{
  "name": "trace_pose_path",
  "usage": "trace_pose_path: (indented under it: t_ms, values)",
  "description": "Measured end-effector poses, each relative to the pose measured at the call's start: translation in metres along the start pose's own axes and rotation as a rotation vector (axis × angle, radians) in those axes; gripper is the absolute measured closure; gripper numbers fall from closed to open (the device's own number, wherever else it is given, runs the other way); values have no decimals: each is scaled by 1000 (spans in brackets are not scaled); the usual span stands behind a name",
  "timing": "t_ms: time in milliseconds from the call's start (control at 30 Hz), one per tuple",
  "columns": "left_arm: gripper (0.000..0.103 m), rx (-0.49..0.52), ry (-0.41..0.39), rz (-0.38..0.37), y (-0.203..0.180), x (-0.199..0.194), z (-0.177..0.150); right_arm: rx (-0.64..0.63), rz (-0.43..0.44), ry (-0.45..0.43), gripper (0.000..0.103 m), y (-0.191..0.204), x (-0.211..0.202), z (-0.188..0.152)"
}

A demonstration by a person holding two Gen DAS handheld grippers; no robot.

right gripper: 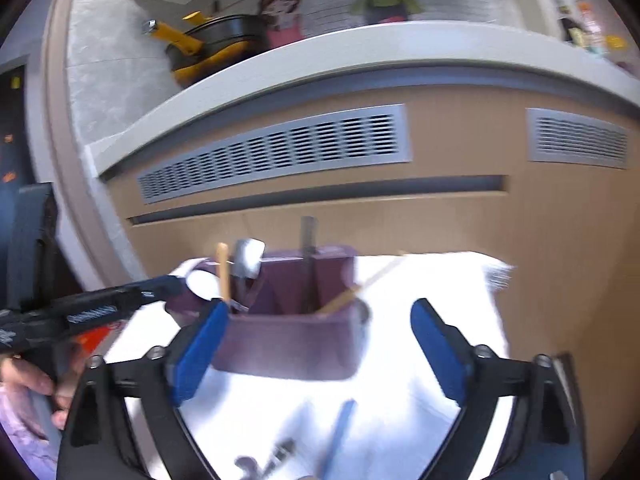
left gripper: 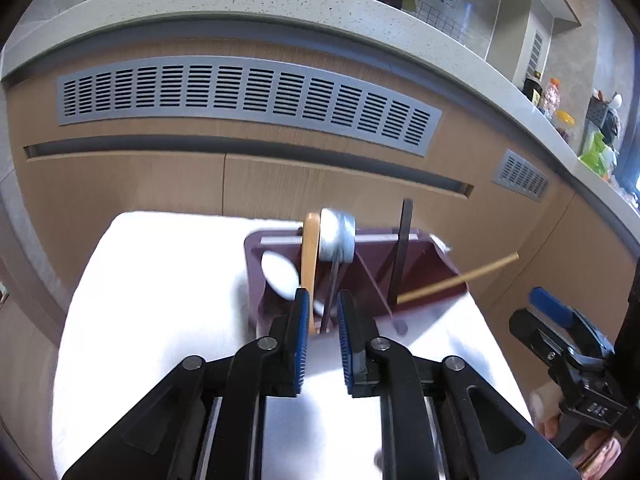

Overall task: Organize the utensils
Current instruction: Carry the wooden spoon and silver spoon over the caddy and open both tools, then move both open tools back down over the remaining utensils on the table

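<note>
A maroon utensil holder (left gripper: 360,276) (right gripper: 288,340) with dividers stands on a white cloth (left gripper: 160,300) (right gripper: 400,360). It holds a white spoon (left gripper: 280,274), a wooden handle (left gripper: 310,256), a silver-headed tool (left gripper: 338,236), a dark upright utensil (left gripper: 404,248) and a slanting wooden chopstick (left gripper: 460,278). My left gripper (left gripper: 323,312) sits at the holder's near edge, jaws slightly apart with nothing pinched. My right gripper (right gripper: 320,336) is wide open just in front of the holder. A blue-handled utensil (right gripper: 338,436) and a metal one (right gripper: 276,460) lie on the cloth below the right gripper.
A wooden cabinet front with grey vent grilles (left gripper: 248,96) (right gripper: 276,152) rises behind the cloth under a pale counter (left gripper: 280,4). Bottles and packets (left gripper: 576,120) stand on the counter at right. A yellow and black pan (right gripper: 216,48) sits on the counter at left.
</note>
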State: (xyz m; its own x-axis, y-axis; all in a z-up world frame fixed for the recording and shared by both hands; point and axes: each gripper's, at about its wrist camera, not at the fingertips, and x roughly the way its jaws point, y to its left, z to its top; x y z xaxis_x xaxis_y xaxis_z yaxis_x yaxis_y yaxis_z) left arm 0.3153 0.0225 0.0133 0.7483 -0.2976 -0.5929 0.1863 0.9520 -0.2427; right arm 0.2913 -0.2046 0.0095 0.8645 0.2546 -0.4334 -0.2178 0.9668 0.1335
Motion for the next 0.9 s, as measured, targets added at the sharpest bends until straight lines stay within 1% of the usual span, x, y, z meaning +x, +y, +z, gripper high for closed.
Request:
trace_pose_path:
  t_ms: [67, 133, 167, 200, 267, 333, 400, 467, 567, 700, 767, 800, 867, 900]
  values:
    - [64, 16, 20, 8, -2, -9, -11, -45, -48, 37, 2, 2, -8, -8]
    - [55, 39, 37, 21, -3, -19, -27, -93, -87, 75, 2, 5, -13, -18]
    - [54, 49, 48, 26, -4, -22, -33, -106, -101, 97, 1, 5, -15, -25]
    - [53, 67, 68, 25, -5, -25, -43, -110, -98, 119, 0, 4, -17, -31]
    - [52, 110, 113, 14, -8, -29, -60, -114, -63, 180, 0, 4, -15, -41]
    - [52, 174, 171, -12, -13, -30, -80, -125, -43, 229, 0, 6, -14, -55]
    - [52, 243, 233, -65, -19, -34, -99, -143, -45, 266, 0, 9, -14, -65]
    - [51, 314, 297, -142, -26, -40, -116, -169, -65, 294, 0, 11, -15, -76]
    - [51, 426, 377, -197, -38, -46, -135, -182, -106, 302, 0, 8, -24, -91]
    - [51, 569, 439, -217, -55, -49, -156, -144, -91, 362, 0, -5, -34, -107]
    - [51, 627, 468, -204, -62, -45, -165, -112, -53, 397, 0, -11, -37, -114]
    - [51, 653, 481, -186, -64, -41, -168, -96, -40, 414, 0, -12, -37, -118]
    - [49, 666, 467, -174, -66, -38, -169, -61, -11, 449, 0, -15, -39, -126]
    - [48, 667, 465, -151, -66, -36, -167, -45, 1, 463, 0, -16, -39, -130]
